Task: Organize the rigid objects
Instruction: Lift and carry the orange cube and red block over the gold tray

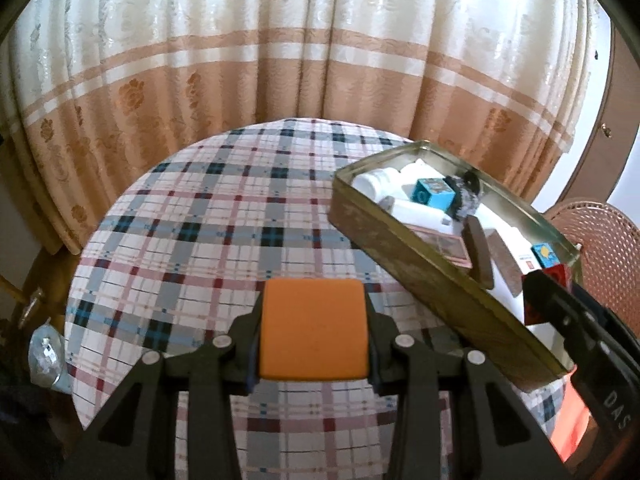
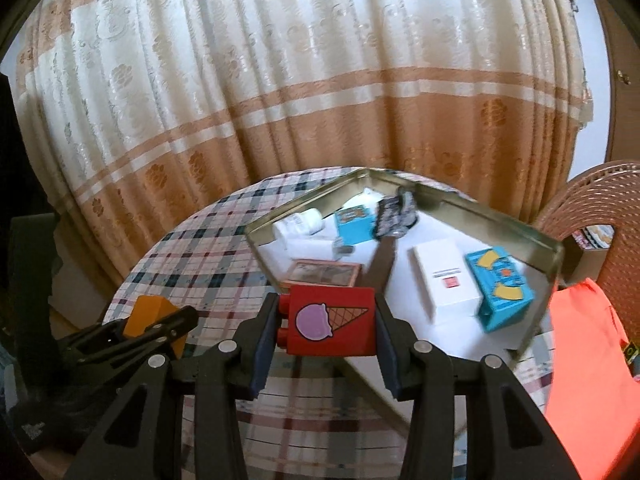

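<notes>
Two blocks held above the plaid worktop (image 1: 192, 216), ready for the tin.

An orange block (image 1: 313, 330) is clamped in the left claw (image 1: 313, 344), and a red ice-cream block (image 2: 332, 322) is pinched in the right claw (image 2: 326, 344) at the near edge of the metal tin (image 2: 548, 256). Placement appears to be in hand; a bare patch among the boxes is called for next.
</notes>
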The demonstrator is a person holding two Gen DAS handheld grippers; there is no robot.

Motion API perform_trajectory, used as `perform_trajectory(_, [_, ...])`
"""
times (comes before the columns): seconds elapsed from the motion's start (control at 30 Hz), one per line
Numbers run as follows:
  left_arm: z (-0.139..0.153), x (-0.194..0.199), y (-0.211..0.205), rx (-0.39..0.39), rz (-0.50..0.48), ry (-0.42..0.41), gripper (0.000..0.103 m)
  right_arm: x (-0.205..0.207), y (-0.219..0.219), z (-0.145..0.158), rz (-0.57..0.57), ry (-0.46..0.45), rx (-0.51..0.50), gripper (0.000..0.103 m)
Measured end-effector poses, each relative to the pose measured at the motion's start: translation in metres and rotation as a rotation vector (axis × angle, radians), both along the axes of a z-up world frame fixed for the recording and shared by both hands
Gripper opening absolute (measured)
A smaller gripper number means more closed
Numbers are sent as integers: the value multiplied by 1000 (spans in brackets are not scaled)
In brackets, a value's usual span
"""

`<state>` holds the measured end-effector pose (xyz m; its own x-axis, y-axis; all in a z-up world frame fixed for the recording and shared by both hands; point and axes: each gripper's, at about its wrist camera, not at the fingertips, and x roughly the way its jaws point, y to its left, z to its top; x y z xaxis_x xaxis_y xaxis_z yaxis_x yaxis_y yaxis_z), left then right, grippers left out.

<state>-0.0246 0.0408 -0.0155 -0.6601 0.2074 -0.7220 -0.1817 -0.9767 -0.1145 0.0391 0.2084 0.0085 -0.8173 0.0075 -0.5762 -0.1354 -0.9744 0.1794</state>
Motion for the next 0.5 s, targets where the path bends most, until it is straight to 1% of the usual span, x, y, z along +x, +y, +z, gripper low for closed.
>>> perform_trajectory(0.27, [7,11,25,-21,-65,25,39,10,37,2,-84,0,-1,47])
perform_trajectory(0.5, [14,18,48,-2,-127,31,39,14,63,11,-131,20,3,47])
